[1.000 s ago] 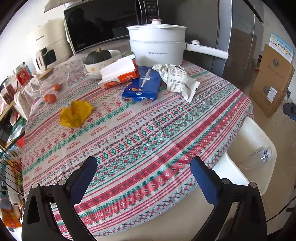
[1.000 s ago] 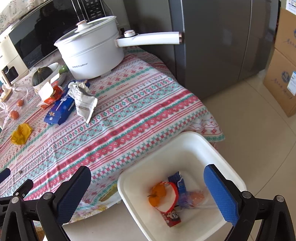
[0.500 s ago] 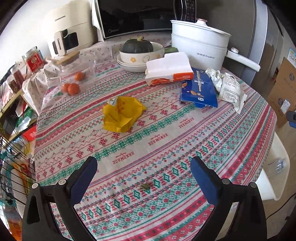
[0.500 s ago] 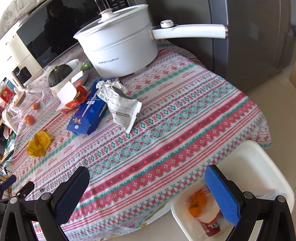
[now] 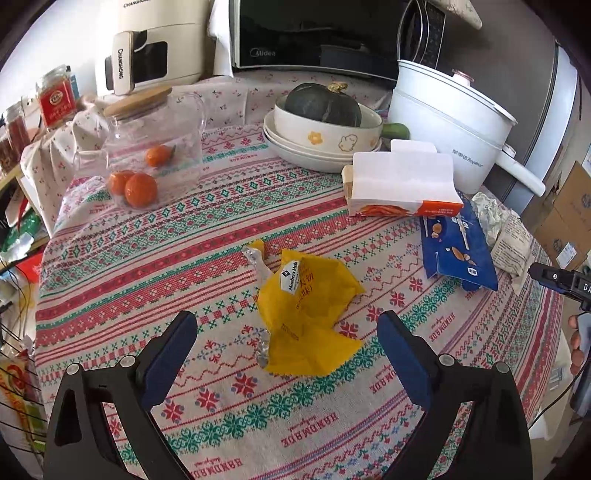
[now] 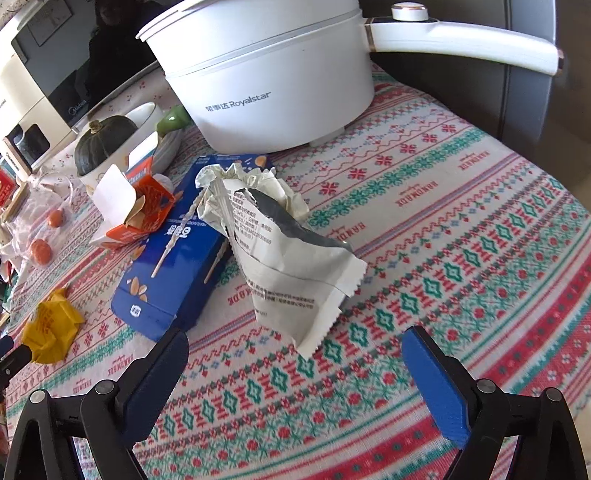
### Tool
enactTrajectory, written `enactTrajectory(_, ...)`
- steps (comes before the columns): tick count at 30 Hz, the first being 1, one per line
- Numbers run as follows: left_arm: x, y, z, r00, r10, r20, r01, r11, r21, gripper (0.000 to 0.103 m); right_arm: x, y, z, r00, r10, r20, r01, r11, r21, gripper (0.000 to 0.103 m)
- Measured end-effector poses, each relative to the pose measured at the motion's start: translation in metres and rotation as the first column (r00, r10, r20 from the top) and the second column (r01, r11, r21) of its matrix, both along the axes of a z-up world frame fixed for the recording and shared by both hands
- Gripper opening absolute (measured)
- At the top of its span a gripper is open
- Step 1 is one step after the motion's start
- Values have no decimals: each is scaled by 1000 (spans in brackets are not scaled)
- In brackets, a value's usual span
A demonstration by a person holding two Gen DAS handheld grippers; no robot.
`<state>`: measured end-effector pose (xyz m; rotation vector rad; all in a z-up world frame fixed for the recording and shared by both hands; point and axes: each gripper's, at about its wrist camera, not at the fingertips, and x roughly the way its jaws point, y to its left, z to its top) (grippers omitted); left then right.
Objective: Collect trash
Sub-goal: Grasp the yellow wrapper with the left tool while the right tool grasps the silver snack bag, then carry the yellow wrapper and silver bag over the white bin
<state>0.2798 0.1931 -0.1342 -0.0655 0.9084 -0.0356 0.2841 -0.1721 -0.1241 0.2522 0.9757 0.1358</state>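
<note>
A crumpled yellow wrapper lies on the patterned tablecloth. My left gripper hangs open just above its near part, a finger on each side and neither touching it. A crumpled white bag rests partly on a flattened blue box. An opened orange-and-white carton sits behind the box. My right gripper stands wide with its jaws closing. The bag's lower corner reaches the gap between them, and the pads do not press on it. The yellow wrapper also shows at the far left of the right wrist view.
A white electric pot with a long handle stands behind the trash. Stacked bowls hold a dark squash. A glass jar with oranges sits at the left, a microwave at the back, and cardboard boxes on the floor to the right.
Both grippers have come in from the table's edge and sunk toward the cloth. The white bin has left view. The left now straddles the yellow wrapper and the right faces the white bag.
</note>
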Motion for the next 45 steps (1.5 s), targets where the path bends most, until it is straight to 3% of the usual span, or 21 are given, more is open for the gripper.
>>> enactTrajectory(5, 14, 6, -21, 1000, -3, -24, 1, 998, -70, 78, 20, 4, -13, 999, -29, 14, 29, 999, 29, 92)
enactTrajectory(9, 17, 3, -31, 999, -29, -33, 27, 996, -83, 49, 31, 6, -18, 999, -31, 26, 30, 998, 50, 87)
enactTrajectory(11, 14, 3, -28, 999, -33, -13, 32, 995, -93, 46, 34, 8, -19, 999, -31, 26, 29, 997, 70, 83)
enactTrajectory(15, 9, 0, -23, 999, -36, -29, 32, 991, -126, 38, 33, 6, -20, 999, -25, 20, 23, 995, 98, 61)
enactTrajectory(19, -3, -6, -18, 998, -33, -45, 26, 987, -156, 34, 18, 2, -15, 1000, -4, 14, 2, 995, 97, 46)
enactTrajectory(25, -31, -26, -5, 997, -53, -57, 43, 985, -166, 32, -11, -6, 3, 1000, 9, 13, -10, 997, 75, 38)
enactTrajectory(45, -109, -136, 51, 971, -237, -43, 231, 966, -118, 32, -110, -49, 60, 999, -27, 33, 26, 998, 52, 38)
